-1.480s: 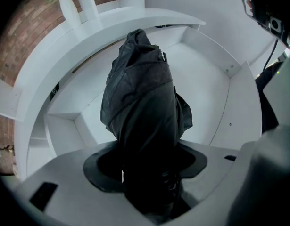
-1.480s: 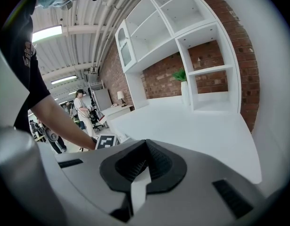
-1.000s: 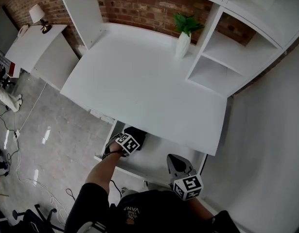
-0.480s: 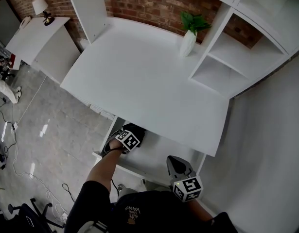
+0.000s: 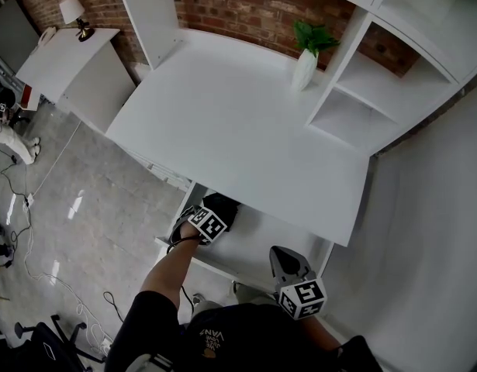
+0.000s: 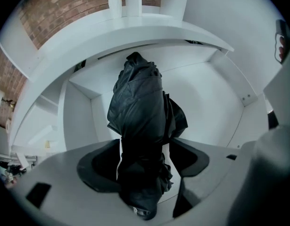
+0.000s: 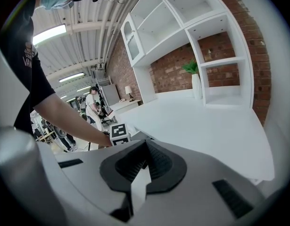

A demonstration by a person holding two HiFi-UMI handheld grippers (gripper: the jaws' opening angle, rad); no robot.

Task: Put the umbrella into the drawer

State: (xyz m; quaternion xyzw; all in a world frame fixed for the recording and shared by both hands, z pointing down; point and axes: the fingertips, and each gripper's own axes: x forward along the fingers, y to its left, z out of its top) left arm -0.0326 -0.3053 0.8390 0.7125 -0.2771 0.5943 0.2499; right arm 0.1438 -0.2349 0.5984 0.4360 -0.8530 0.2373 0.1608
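Observation:
The folded black umbrella (image 5: pixel 223 207) lies in the left end of the open white drawer (image 5: pixel 261 243) under the desk top. My left gripper (image 5: pixel 209 222) points straight down over it. In the left gripper view the umbrella (image 6: pixel 141 117) runs between the two pads, and the left gripper (image 6: pixel 145 161) is opening, with thin gaps on both sides of the fabric. The drawer's inner wall (image 6: pixel 215 93) curves round behind it. My right gripper (image 5: pixel 283 258) hovers at the drawer's front right, shut, with nothing between its fingers (image 7: pixel 144 160).
The white desk top (image 5: pixel 238 122) overhangs the back of the drawer. A white vase with a green plant (image 5: pixel 305 64) stands at the desk's rear, next to the open shelves (image 5: pixel 362 99). A side table with a lamp (image 5: pixel 75 53) is at the far left.
The head view has drifted slightly, so the desk sits a little to the right. Both grippers stay about where they were, the left one still over the umbrella.

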